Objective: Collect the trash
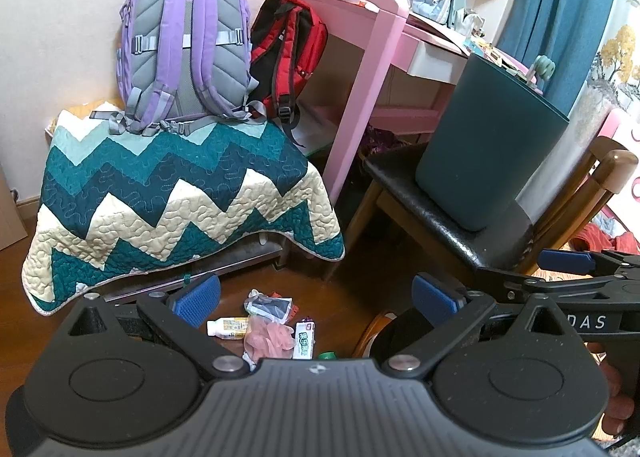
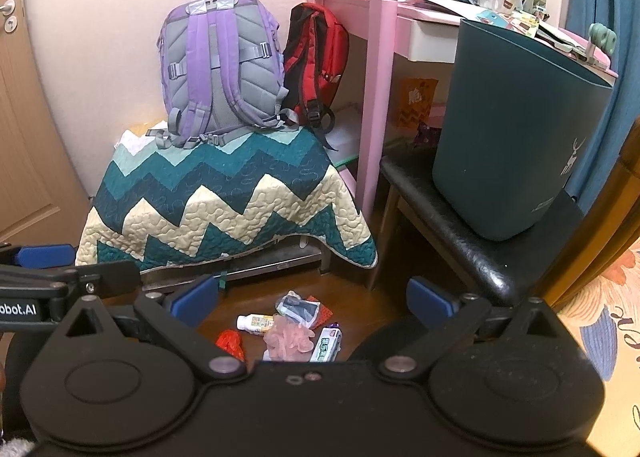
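Note:
Trash lies on the wooden floor between my open jaws: a small white bottle point(image 1: 227, 327) point(image 2: 256, 323), a pink mesh puff point(image 1: 269, 338) point(image 2: 289, 337), a clear packet with dark contents point(image 1: 270, 305) point(image 2: 298, 307), a white and green wrapper point(image 1: 303, 339) point(image 2: 327, 344) and a red crumpled piece point(image 2: 231, 341). A dark teal bin point(image 1: 486, 141) point(image 2: 516, 129) stands upright on a black chair seat point(image 1: 436, 209) point(image 2: 472, 241). My left gripper point(image 1: 316, 299) is open and empty above the trash. My right gripper point(image 2: 312, 297) is open and empty too.
A bench under a zigzag quilt point(image 1: 180, 201) point(image 2: 224, 205) carries a purple backpack point(image 1: 188, 53) point(image 2: 220, 65) and a red backpack point(image 1: 288, 49) point(image 2: 316, 57). A pink desk point(image 1: 360, 69) point(image 2: 376, 89) stands behind the chair. A door point(image 2: 24, 137) is at left.

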The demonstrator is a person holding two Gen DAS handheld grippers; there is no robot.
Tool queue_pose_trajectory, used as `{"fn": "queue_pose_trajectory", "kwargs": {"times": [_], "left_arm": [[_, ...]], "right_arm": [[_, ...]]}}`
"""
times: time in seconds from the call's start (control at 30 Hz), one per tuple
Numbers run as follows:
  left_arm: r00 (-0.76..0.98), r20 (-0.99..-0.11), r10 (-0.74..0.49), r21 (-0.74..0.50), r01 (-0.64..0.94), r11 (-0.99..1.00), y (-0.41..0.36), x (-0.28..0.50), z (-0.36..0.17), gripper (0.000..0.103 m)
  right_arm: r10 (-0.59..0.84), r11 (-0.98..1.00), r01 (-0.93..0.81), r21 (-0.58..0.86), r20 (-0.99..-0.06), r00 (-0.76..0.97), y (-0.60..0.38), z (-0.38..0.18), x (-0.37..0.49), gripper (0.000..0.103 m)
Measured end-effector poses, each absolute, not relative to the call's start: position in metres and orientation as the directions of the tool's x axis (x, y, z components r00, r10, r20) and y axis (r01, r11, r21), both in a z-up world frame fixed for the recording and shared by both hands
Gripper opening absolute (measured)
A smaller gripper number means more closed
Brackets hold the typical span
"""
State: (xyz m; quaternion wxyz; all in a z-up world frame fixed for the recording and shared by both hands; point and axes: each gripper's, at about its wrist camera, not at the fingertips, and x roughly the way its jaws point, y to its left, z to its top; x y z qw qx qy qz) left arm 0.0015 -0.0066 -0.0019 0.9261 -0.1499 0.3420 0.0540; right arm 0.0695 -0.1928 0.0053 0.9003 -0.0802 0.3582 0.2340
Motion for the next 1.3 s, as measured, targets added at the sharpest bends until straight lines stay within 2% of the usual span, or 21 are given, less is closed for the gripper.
{"fn": "queue_pose_trajectory", "kwargs": {"times": [0.97,1.3], "left_arm": [[0.741,-0.671,-0.009,-0.255,-0.219,0.942,0.003,0.007,-0.014,0.103],[0.712,-0.702,0.018,-0.252,-0.271,0.929,0.027,0.03,-0.035,0.103]], "right_arm": [[0.347,0.877,-0.479,0.023,-0.72,0.601,-0.184,-0.005,0.079,0.101],[0.305,0.901,-0.432,0.039,-0.764,0.568,-0.167,-0.037,0.127,0.101]]}}
